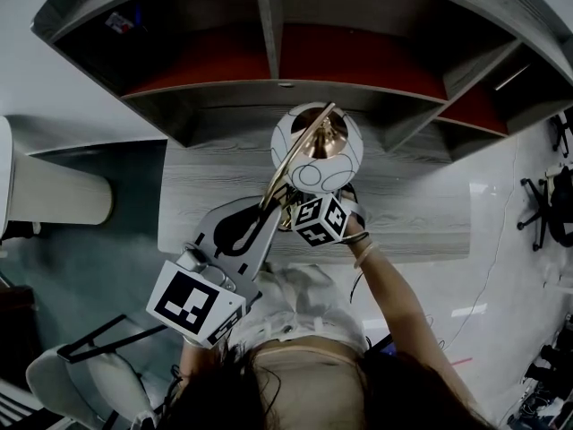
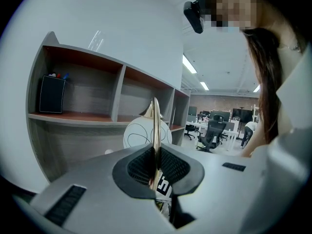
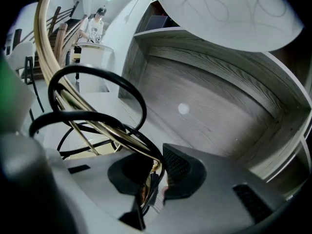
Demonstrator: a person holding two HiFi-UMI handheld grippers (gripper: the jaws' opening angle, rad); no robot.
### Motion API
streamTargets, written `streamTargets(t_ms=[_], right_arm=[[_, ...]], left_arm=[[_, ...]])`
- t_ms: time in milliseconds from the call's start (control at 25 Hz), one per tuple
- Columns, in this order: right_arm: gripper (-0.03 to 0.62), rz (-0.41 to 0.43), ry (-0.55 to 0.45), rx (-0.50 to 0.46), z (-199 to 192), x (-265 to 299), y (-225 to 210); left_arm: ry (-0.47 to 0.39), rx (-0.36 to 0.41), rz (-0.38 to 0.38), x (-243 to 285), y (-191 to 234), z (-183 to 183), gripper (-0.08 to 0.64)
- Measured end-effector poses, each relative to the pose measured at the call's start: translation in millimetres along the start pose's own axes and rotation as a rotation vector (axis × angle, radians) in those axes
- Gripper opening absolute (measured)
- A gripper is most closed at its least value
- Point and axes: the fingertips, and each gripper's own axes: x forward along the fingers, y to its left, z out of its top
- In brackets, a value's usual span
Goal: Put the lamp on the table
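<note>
The lamp has a white globe shade (image 1: pixel 318 150) with thin dark line patterns and a curved gold stem (image 1: pixel 291 167). It hangs above the grey wood desk (image 1: pixel 412 213), held by both grippers. My left gripper (image 1: pixel 267 208) is shut on the gold stem (image 2: pixel 155 130), with the globe (image 2: pixel 139 133) just beyond the jaws. My right gripper (image 1: pixel 295 211) is shut on the lamp's lower stem (image 3: pixel 53 77), where a black cord (image 3: pixel 131 89) loops past the pads. From the right gripper (image 3: pixel 153 179), the shade (image 3: pixel 229 9) looms overhead and the desk top (image 3: pixel 204 116) lies below.
A grey shelf unit (image 1: pixel 286 61) with red-lined compartments stands over the desk. A black box (image 2: pixel 51 94) sits in its left compartment. A white round counter (image 1: pixel 54 200) is to the left and a chair (image 1: pixel 81 374) at lower left. Office chairs (image 2: pixel 212 133) stand farther off.
</note>
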Motion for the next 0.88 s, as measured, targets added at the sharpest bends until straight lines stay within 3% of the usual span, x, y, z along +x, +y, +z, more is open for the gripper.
streamTargets(t_ms=[880], right_arm=[[0.063,0.02,0.023,0.013,-16.9,11.7,1.6]], left_arm=[[0.058,-0.024,0.007,11.9,2.3,-17.9,0.026]])
